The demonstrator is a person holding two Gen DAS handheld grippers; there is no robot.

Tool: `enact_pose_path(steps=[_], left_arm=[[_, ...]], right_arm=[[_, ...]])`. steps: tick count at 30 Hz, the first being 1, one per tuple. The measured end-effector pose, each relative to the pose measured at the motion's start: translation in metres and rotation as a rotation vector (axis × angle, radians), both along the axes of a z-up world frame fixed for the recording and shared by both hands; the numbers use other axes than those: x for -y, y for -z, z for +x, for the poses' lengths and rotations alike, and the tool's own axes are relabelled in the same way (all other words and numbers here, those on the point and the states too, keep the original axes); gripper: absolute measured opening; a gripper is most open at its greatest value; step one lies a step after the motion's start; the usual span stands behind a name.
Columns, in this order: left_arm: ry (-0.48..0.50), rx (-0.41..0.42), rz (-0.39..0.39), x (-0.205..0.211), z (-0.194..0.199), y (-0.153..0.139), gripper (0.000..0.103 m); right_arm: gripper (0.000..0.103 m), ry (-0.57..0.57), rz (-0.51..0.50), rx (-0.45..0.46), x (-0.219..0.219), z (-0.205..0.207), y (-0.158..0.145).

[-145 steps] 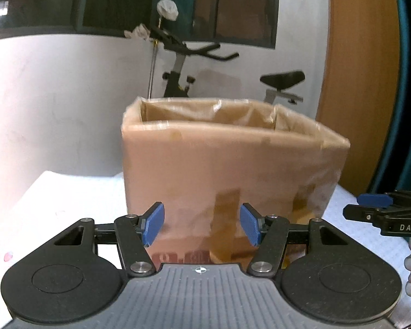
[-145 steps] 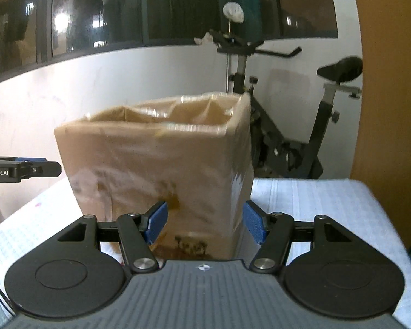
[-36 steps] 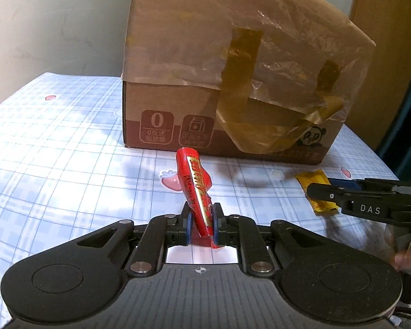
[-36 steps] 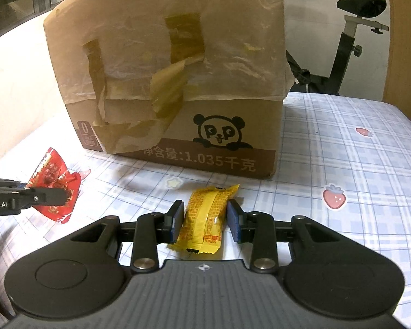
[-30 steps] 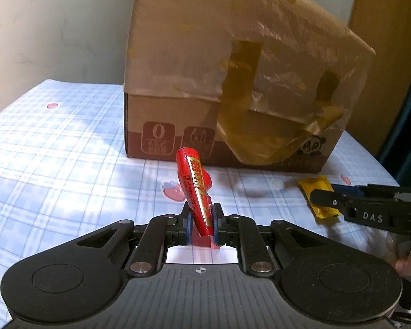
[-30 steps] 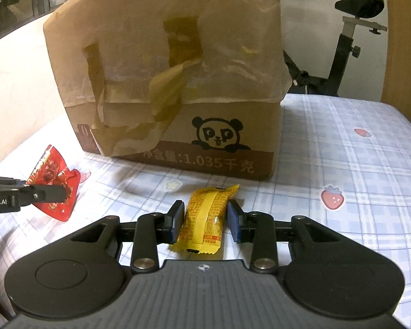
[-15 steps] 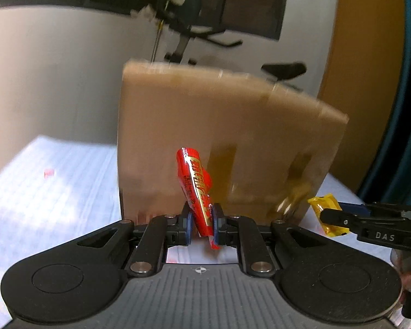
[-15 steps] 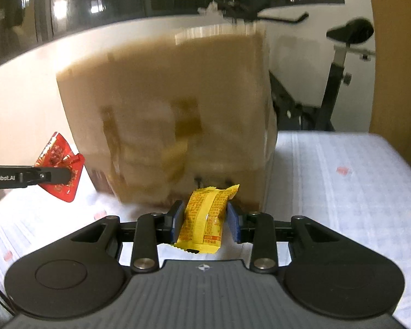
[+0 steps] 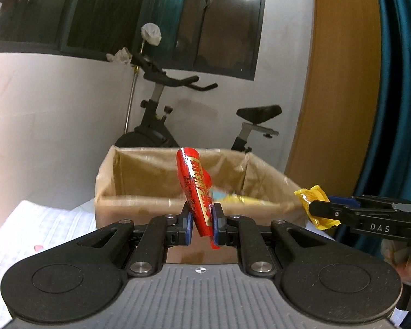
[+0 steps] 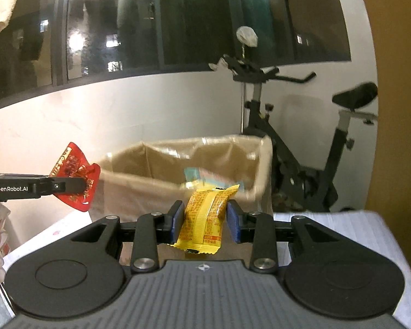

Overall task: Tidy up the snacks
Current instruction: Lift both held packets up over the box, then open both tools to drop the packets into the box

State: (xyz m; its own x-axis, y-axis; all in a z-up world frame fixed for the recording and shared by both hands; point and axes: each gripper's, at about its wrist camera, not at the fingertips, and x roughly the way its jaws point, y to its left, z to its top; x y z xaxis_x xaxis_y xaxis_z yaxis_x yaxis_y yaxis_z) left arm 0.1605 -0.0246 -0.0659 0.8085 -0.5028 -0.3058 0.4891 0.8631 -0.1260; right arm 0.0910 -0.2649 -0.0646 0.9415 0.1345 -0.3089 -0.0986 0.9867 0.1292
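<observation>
We hold a gripper in each hand, and both are up in the air in front of the big cardboard box point(image 9: 139, 189). Our left gripper point(image 9: 201, 223) pinches a red snack pack point(image 9: 196, 192) between its two blue pads. The red pack sticks up and leans a bit toward 11 o'clock, with its top in front of the open box. Our right gripper point(image 10: 205, 220) squeezes a yellow snack pack point(image 10: 207, 219) between its pads. The yellow pack stands almost straight up, and its bottom edge hangs down below the pads.

In the left wrist view we see the right gripper at 3 o'clock, with the yellow pack poking out near the box's right corner. In the right wrist view we see the left gripper at 9 o'clock, with the red pack beside the box's left wall.

The box is open on top and has a thin plastic liner point(image 10: 222, 150) inside. Down in the box we can see some snacks point(image 10: 205, 178) already there, blue and yellow ones. The box sits on a table with a white checked cloth point(image 9: 52, 227) that has little red spots. Behind the box, at 12 o'clock, stands an exercise bike point(image 9: 161, 126) by the white wall, under a dark window point(image 10: 123, 22)
</observation>
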Motion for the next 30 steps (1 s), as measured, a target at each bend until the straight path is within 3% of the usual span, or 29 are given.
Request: enact_pose_path(steps=[12,18,30], left_arm=[[-0.020,0.024,0.037,0.007,0.038,-0.013,0.015],[-0.020,0.020,0.080,0.012,0.046,-0.012,0.015],[-0.042,-0.039,0.092,0.024,0.067,-0.006,0.015]], right_arm=[[0.036,-0.018,-0.024,0.003,0.007,0.053,-0.019],[0.036,-0.033,-0.042,-0.015,0.006,0.069,-0.016],[0.036,-0.033,-0.043,-0.061,-0.004,0.103,-0.004]])
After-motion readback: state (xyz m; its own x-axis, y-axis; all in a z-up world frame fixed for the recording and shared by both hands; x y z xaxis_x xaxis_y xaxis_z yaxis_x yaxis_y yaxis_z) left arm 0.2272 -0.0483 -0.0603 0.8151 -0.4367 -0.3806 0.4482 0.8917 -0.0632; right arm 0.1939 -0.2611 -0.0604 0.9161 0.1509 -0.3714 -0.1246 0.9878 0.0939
